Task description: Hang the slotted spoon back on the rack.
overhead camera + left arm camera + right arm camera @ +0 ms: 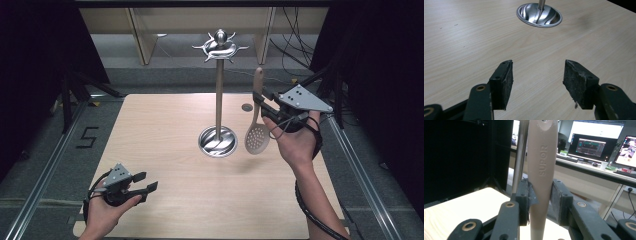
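Beige slotted spoon [257, 130] hangs upright, handle pinched between the right gripper [260, 102] jaws, just right of the steel rack [218, 100]. Left gripper [145, 182] gapes wide over bare table [165, 125] near its front-left edge.

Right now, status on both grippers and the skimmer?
Right gripper shut on slotted spoon, lifted, handle up, beside the rack pole. Left gripper open, low over table. Nothing in the way.

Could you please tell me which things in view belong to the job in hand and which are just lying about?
In the job:
- slotted spoon, clamped by its handle in the right tool
- metal rack with hooks on top, standing mid-table

Lying about:
- left tool, open and holding nothing, low over the table
- monitors on a desk behind
- cables on the floor
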